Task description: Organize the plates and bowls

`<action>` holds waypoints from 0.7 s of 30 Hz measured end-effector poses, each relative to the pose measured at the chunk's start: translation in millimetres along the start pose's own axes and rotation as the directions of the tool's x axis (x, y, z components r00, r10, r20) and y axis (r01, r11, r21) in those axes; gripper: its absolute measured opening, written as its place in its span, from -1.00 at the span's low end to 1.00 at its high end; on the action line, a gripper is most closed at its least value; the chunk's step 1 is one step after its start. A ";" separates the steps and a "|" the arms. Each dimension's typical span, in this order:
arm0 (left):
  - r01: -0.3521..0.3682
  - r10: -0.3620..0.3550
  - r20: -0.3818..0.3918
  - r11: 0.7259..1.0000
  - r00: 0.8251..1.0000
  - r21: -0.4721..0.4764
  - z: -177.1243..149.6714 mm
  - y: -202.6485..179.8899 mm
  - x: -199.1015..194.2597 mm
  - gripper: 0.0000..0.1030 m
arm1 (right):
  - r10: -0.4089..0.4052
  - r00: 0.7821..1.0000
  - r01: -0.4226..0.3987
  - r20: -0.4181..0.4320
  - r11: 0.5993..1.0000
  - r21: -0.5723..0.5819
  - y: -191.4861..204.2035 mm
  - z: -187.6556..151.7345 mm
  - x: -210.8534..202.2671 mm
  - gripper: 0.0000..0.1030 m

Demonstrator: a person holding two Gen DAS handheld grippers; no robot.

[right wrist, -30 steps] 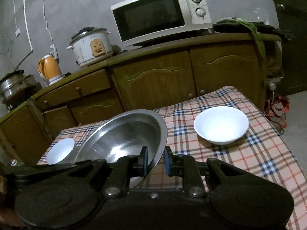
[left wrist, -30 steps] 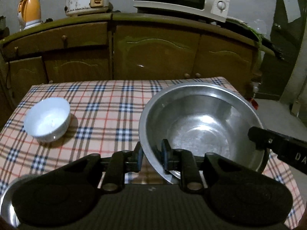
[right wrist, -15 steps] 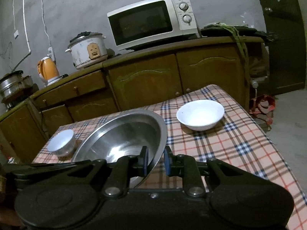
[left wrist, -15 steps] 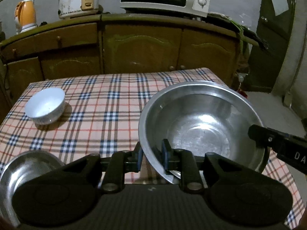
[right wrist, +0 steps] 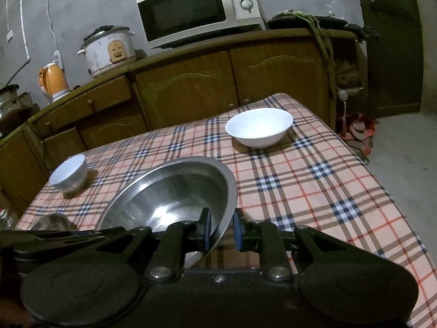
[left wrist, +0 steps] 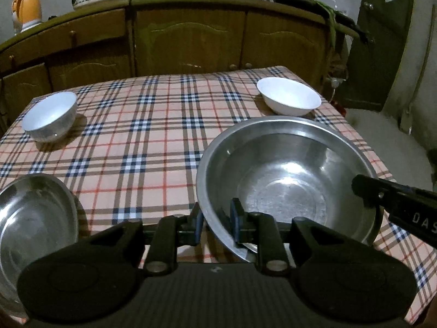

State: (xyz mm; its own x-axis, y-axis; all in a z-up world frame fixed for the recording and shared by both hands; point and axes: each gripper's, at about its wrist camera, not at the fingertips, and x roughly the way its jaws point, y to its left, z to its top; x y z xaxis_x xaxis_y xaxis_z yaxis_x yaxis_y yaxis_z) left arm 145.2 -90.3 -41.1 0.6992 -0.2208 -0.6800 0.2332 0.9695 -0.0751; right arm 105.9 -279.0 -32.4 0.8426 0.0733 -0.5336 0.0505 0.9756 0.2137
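The large steel bowl fills the lower right of the left wrist view, above the checked tablecloth; its near rim is hidden behind the gripper body. The left gripper has its jaws narrowed onto the bowl's near-left rim, one pad outside the wall, one inside. The right gripper clamps the opposite rim the same way; in the left view only one dark finger of it shows, at the right edge.

A smaller steel bowl sits at the lower left, cut off by the frame and partly covered by the gripper. A small white bowl stands at mid-left, a wider white bowl at upper right.

Behind, on the wooden cabinet, the microwave, rice cooker and orange kettle stand in dim light.
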 end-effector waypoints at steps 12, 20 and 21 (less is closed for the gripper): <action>-0.010 0.010 -0.025 1.000 1.000 -0.002 -14.9 -6.2 13.0 -0.56 | -0.024 0.999 0.024 -0.036 1.000 0.001 -6.4 -16.6 13.0 -0.55; -0.005 0.005 -0.036 1.000 0.999 -0.006 -21.1 -9.4 20.2 -0.55 | -0.040 0.998 0.040 -0.053 0.999 0.007 -11.6 -22.8 18.8 -0.55; -0.006 0.005 -0.038 1.000 0.999 -0.004 -21.8 -9.8 21.2 -0.55 | -0.041 0.998 0.042 -0.055 0.999 0.007 -12.4 -23.4 19.5 -0.55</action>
State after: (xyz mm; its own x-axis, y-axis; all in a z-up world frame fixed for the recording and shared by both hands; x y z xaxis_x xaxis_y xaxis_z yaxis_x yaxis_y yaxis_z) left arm 143.0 -102.1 -70.6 0.6743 -0.2113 -0.7076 0.2265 0.9712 -0.0742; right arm 109.1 -284.8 -64.6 0.8089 0.0445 -0.5862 0.0895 0.9762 0.1975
